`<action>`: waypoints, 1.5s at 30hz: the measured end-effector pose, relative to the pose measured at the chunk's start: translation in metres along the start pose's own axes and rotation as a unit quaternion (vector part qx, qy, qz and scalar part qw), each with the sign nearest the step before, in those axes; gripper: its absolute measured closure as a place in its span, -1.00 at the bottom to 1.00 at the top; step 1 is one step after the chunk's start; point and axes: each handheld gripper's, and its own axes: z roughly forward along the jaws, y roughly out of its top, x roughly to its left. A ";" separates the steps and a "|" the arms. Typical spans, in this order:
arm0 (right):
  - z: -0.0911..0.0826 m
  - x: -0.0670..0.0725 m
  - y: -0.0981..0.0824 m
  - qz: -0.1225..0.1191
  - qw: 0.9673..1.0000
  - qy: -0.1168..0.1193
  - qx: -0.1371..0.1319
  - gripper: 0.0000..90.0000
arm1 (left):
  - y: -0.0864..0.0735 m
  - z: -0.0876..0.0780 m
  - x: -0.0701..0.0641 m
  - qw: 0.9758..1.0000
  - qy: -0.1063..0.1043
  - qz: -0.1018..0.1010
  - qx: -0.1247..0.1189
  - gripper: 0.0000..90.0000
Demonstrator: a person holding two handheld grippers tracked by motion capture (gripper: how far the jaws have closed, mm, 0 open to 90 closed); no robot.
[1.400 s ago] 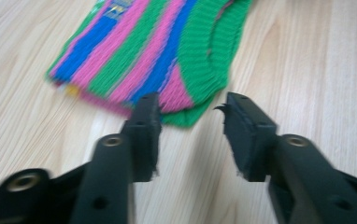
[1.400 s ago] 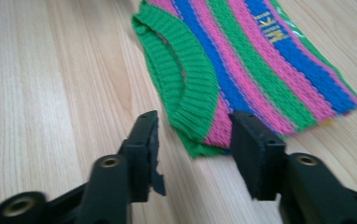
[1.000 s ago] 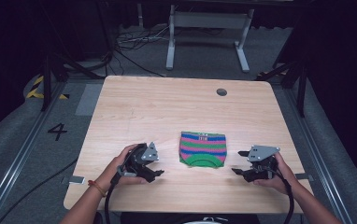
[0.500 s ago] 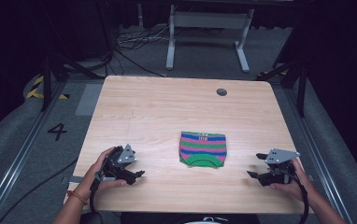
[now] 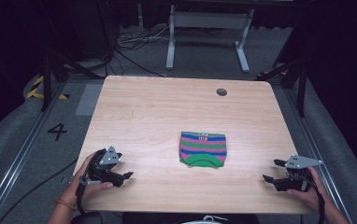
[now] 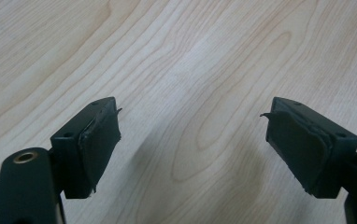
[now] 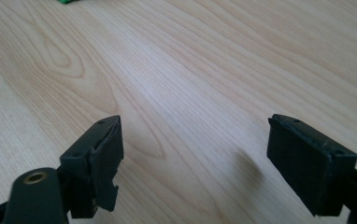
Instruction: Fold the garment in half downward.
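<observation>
Cloth (image 5: 203, 149) lies folded mid-table (image 5: 167, 107); both grippers, left (image 5: 122, 176) and right (image 5: 271, 173), sit wide and empty, well apart from it. Any careless regrasp could undo the fold.

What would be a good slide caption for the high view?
Folded striped cloth lies mid-table, while the left tool and right tool rest open at the near corners.

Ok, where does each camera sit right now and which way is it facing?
High view: above the person's side, looking forward and down on the wooden table; shows the folded striped garment, left tool, right tool.
Left gripper view: on the left tool, aimed along open jaws at bare wood.
Right gripper view: on the right tool, jaws open, green scrap of the garment at top.
Shared: the tabletop.
</observation>
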 end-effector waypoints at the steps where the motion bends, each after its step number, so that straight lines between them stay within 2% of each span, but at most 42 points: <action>1: 0.000 -0.002 -0.004 0.010 1.000 0.000 -0.002 -0.57 | -0.002 0.000 0.002 1.000 -0.003 -0.005 -0.002 -0.60; 4: 0.000 -0.006 -0.012 0.035 0.999 0.004 -0.008 -0.58 | -0.007 0.000 0.007 1.000 -0.007 -0.019 -0.001 -0.60; 7: -0.001 -0.008 -0.013 0.037 0.999 -0.004 -0.007 -0.62 | -0.012 0.005 0.010 0.999 -0.003 -0.038 0.005 -0.62; 9: -0.001 -0.008 -0.013 0.038 0.999 -0.003 -0.006 -0.63 | -0.016 0.006 0.011 0.999 -0.003 -0.050 -0.014 -0.66; 12: -0.001 -0.009 -0.013 0.035 0.999 -0.002 -0.006 -0.64 | -0.017 0.006 0.008 0.998 0.007 -0.053 -0.015 -0.67; 22: 0.000 -0.009 -0.013 0.035 0.999 -0.002 -0.006 -0.64 | -0.018 0.005 0.006 0.998 0.017 -0.060 -0.015 -0.68; 38: 0.000 -0.009 -0.013 0.038 0.999 -0.005 -0.005 -0.67 | -0.018 0.006 0.007 0.998 0.018 -0.062 -0.013 -0.71; 45: 0.000 -0.009 -0.013 0.038 0.999 -0.005 -0.005 -0.67 | -0.017 0.007 0.007 0.998 0.021 -0.066 -0.009 -0.79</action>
